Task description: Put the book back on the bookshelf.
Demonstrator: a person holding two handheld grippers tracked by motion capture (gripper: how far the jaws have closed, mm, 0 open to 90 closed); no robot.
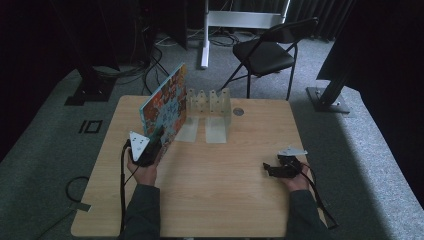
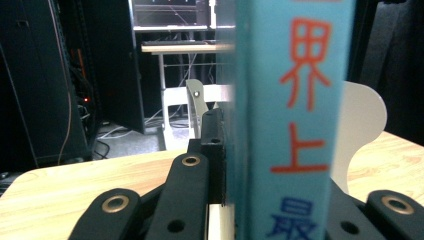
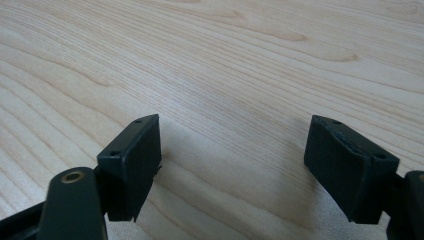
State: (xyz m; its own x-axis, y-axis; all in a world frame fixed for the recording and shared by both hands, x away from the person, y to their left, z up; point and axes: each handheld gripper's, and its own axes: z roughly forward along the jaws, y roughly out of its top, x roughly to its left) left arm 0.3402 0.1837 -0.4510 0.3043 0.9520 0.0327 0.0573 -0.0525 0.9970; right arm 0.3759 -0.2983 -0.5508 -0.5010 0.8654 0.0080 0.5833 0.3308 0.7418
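A: Where is the book (image 1: 166,106) sitting relative to the white rack (image 1: 210,103)?

B: It is standing on edge just left of the rack, tilting away from it, its long axis running toward the rack's slots.

A: Which hand is carrying it?

B: The left gripper (image 1: 145,150); its fingers (image 2: 212,150) are clamping the book's spine (image 2: 292,120) from below. The right gripper (image 1: 280,167) is resting well right of the rack on the worktop (image 1: 225,175), fingers (image 3: 132,162) gaping apart, holding nothing.
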